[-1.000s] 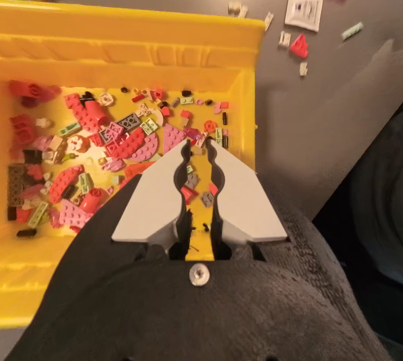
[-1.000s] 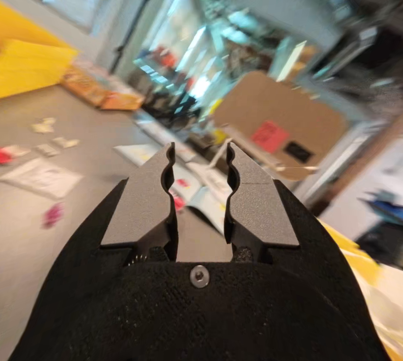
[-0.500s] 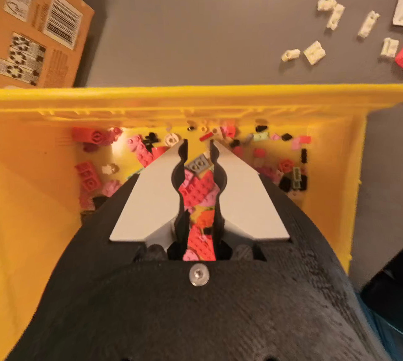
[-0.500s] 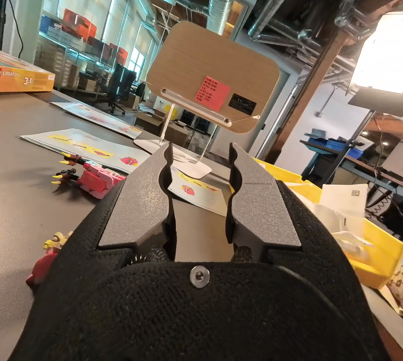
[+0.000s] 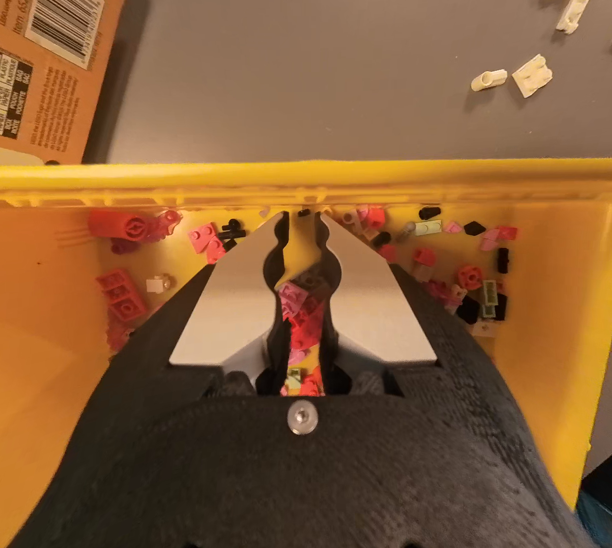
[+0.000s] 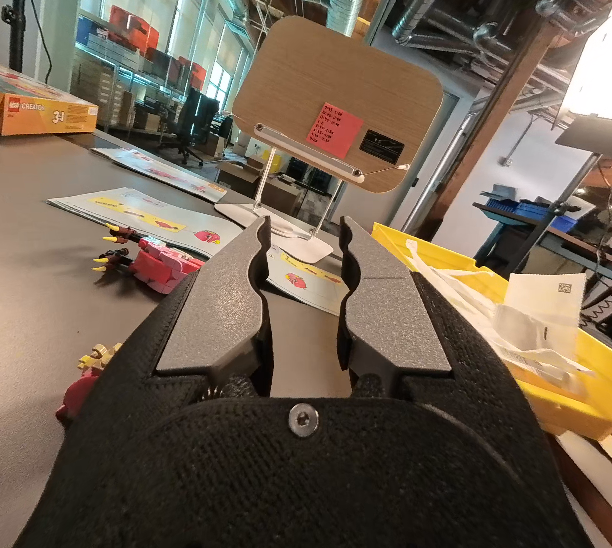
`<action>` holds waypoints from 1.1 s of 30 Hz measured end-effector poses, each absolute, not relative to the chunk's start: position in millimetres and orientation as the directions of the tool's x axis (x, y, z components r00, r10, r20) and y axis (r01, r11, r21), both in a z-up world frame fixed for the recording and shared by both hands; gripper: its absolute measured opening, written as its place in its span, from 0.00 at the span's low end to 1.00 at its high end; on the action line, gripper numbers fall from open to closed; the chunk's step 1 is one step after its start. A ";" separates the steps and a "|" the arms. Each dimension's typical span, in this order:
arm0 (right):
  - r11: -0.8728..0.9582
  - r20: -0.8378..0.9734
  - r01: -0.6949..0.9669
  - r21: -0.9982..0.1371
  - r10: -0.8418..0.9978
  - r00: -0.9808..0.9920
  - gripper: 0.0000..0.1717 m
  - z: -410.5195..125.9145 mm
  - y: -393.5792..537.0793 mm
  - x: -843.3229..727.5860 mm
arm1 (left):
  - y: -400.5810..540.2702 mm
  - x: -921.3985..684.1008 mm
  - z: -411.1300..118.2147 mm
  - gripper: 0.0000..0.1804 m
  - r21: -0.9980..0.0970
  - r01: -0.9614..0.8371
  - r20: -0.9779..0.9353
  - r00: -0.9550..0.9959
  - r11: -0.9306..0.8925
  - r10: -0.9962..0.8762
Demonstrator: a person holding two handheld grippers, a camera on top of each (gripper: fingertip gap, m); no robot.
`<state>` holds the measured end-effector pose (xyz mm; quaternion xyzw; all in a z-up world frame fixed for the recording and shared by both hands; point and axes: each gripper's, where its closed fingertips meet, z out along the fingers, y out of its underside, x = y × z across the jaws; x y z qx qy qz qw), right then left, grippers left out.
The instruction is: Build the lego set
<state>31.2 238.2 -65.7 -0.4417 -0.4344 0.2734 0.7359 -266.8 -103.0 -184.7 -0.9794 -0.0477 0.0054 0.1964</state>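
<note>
Left wrist view. Grey worktop (image 5: 298, 51); an orange box (image 5: 49, 45) with printed labels lies at its left edge, and a few cream bricks (image 5: 530, 45) are scattered at upper right. The near half of the view is a yellow bin (image 5: 198, 177), seen from above.
- Left claw (image 5: 303, 217): inside the bin, tips close to the far wall, jaws a narrow way apart. Nothing is gripped; the pink and red pieces seen through the gap lie on the bin floor below.
- Bin contents: loose bricks (image 5: 463, 267) in red, pink, black, pale green and grey. A red cylinder (image 5: 129, 227) lies at far left, a small black piece (image 5: 304, 212) just past the tips by the wall, and a heap sits under the claw.

Right wrist view. The same grey worktop (image 6: 49, 316), low angle. Behind it is an open workshop with windows, shelving, an office chair and bare ceiling ducts.
- Right claw (image 6: 303, 224): held just above the worktop, jaws wide apart and empty, touching nothing.
- Around it: open booklets (image 6: 139, 210) ahead and left; a wooden board on a white stand (image 6: 337, 108) beyond the tips, carrying a pink note and a black label; a red-and-pink brick model (image 6: 159, 267) with yellow spikes just left of the claw; another small red and tan piece (image 6: 86, 376) nearer the camera; an orange box (image 6: 43, 114) far left.
- Second yellow bin (image 6: 440, 257), on the right — holds torn white paper bags (image 6: 516, 326).
</note>
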 end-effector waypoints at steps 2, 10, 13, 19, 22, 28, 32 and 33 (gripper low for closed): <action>0.456 0.393 -0.023 -0.890 0.790 0.471 0.23 -65.6 238.0 31.4 | -102.6 -265.9 -187.5 0.08 -0.376 0.089 0.009 0.996 -0.922 0.092; 0.438 0.374 -0.043 -0.898 0.811 0.451 0.22 -65.6 236.0 30.5 | -104.6 -268.4 -188.9 0.04 -0.352 0.116 0.028 0.993 -0.929 0.113; 0.433 0.365 -0.058 -0.899 0.817 0.447 0.22 -64.0 234.8 31.7 | -105.6 -271.4 -171.0 0.04 -0.397 0.159 0.037 0.987 -0.904 0.158; 0.415 0.331 -0.107 -0.903 0.834 0.441 0.20 -58.6 232.4 35.6 | -96.4 -249.8 -89.2 0.04 -0.541 0.143 -0.021 0.983 -0.829 0.184; 0.383 0.292 -0.125 -0.915 0.845 0.447 0.19 -59.0 237.5 38.2 | -63.8 -187.2 -60.7 0.04 -0.604 0.076 0.051 0.997 -0.793 0.057; 0.368 0.283 -0.102 -0.924 0.840 0.464 0.16 -63.1 244.2 38.9 | -4.0 -41.1 -107.3 0.04 -0.466 -0.170 0.220 0.928 -0.868 -0.300; 0.348 0.266 -0.085 -0.934 0.832 0.486 0.15 -65.5 252.0 40.4 | 22.2 5.2 -149.1 0.04 -0.321 -0.333 0.254 0.872 -0.887 -0.419; 0.341 0.256 -0.091 -0.936 0.833 0.491 0.15 -65.0 253.5 41.6 | 25.1 13.9 -157.0 0.04 -0.275 -0.355 0.283 0.858 -0.894 -0.428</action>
